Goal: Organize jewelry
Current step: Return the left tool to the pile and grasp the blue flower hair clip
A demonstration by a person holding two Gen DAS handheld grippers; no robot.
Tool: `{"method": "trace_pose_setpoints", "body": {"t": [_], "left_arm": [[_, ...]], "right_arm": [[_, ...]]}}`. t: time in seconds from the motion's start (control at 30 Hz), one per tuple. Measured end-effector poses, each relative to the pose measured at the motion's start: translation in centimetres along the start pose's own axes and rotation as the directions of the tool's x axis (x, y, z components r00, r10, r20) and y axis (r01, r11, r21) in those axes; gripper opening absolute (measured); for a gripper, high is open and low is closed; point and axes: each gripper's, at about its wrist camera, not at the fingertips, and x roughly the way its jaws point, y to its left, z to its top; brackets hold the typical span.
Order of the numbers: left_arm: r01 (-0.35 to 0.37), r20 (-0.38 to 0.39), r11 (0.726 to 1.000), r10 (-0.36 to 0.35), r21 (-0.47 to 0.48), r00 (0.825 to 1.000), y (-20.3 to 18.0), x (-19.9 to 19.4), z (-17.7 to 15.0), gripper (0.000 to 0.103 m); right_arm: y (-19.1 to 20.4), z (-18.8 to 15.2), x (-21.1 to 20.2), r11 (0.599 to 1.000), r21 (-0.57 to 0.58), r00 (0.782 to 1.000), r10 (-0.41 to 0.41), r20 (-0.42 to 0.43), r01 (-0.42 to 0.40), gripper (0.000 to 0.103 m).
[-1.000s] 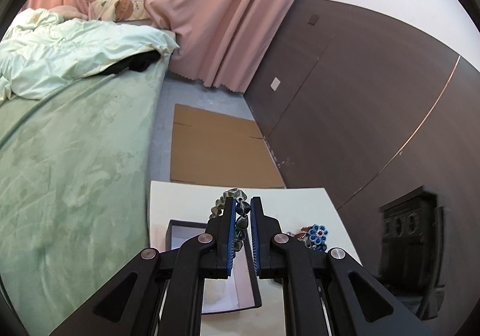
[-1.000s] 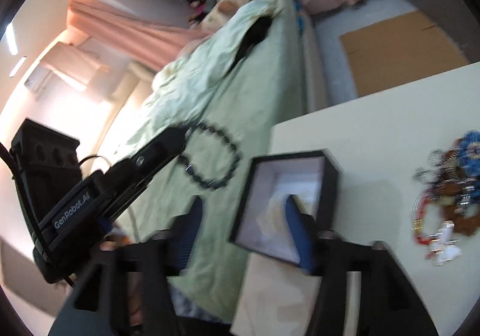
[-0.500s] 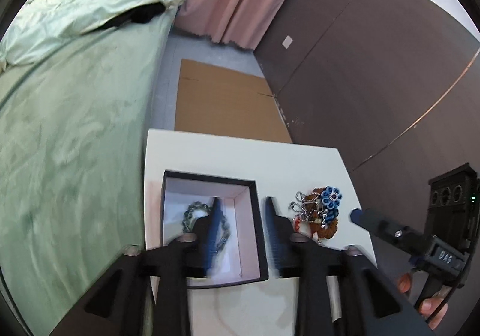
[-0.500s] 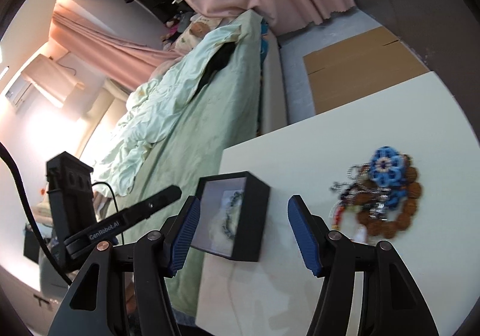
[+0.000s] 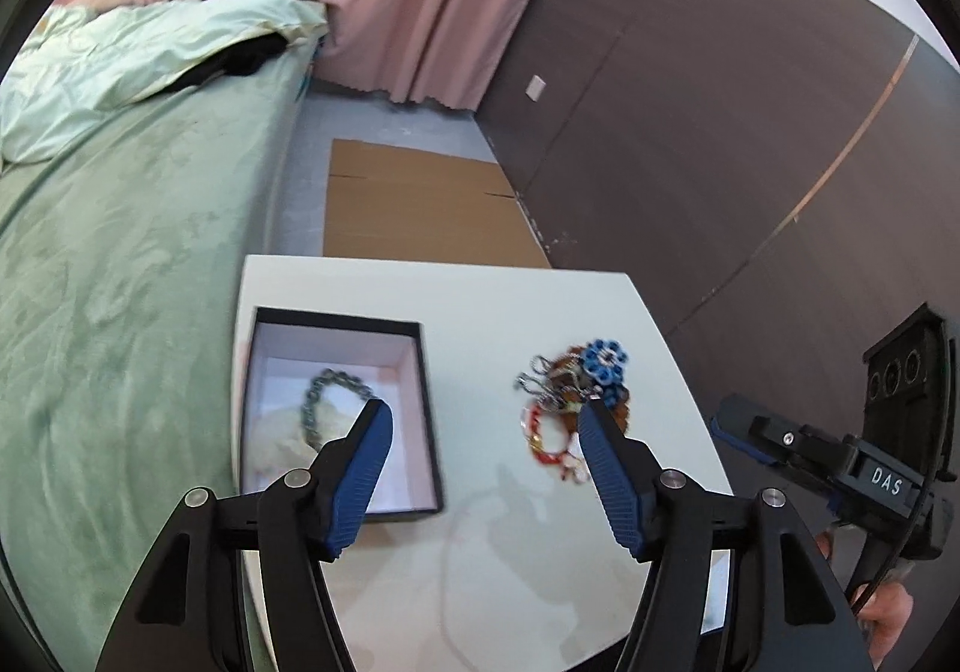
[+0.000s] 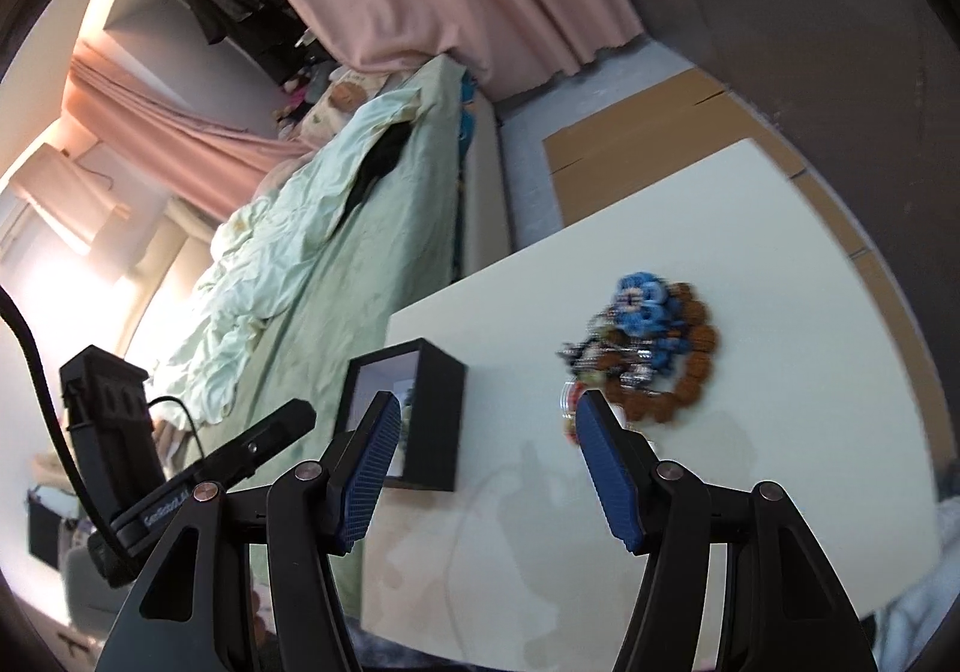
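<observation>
The grey-green beaded bracelet (image 5: 333,399) now lies inside the black white-lined box (image 5: 342,408); a second ago the left claw (image 5: 483,420) pinched it. That claw is opening, empty. The tangled bead pile (image 5: 573,402) remains on the white counter (image 5: 480,300); the right claw (image 6: 486,420) stays spread, empty.

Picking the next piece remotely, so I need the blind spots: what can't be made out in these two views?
- Jewelry pile, left wrist view: the pieces are tangled and the left gripper's right finger covers the near edge, so no count is possible.
- Same pile, right wrist view: motion blur.
- Box interior, right wrist view: hidden by its dark wall and the right gripper's left finger.
- Right gripper, left wrist view: fingertips can't be made out.
</observation>
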Motion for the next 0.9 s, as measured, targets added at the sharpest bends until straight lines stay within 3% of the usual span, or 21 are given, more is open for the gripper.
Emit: {"method": "trace_pose_setpoints", "body": {"t": [0.07, 0.17, 0.7, 0.9], "left_arm": [[-0.002, -0.005, 1.000, 0.002, 0.014, 1.000, -0.9, 0.2, -0.5, 0.066], [0.002, -0.012, 1.000, -0.002, 0.025, 1.000, -2.3, 0.7, -1.1, 0.066], [0.015, -0.072, 0.996, -0.008, 0.092, 0.997, -7.5, 5.6, -1.9, 0.066], [0.018, -0.073, 0.994, -0.010, 0.110, 0.997, -8.3, 7.5, -1.3, 0.066]], "right_arm": [[-0.7, -0.3, -0.7, 1.000, 0.015, 1.000, -0.004, 0.003, 0.004, 0.064], [-2.4, -0.6, -2.1, 0.998, 0.056, 1.000, -0.021, 0.017, 0.020, 0.086], [-8.0, -0.1, -3.8, 0.978, 0.199, 0.998, -0.069, -0.005, 0.069, 0.088], [-9.7, 0.5, -3.2, 0.964, 0.265, 0.999, -0.039, -0.012, 0.041, 0.087]]}}
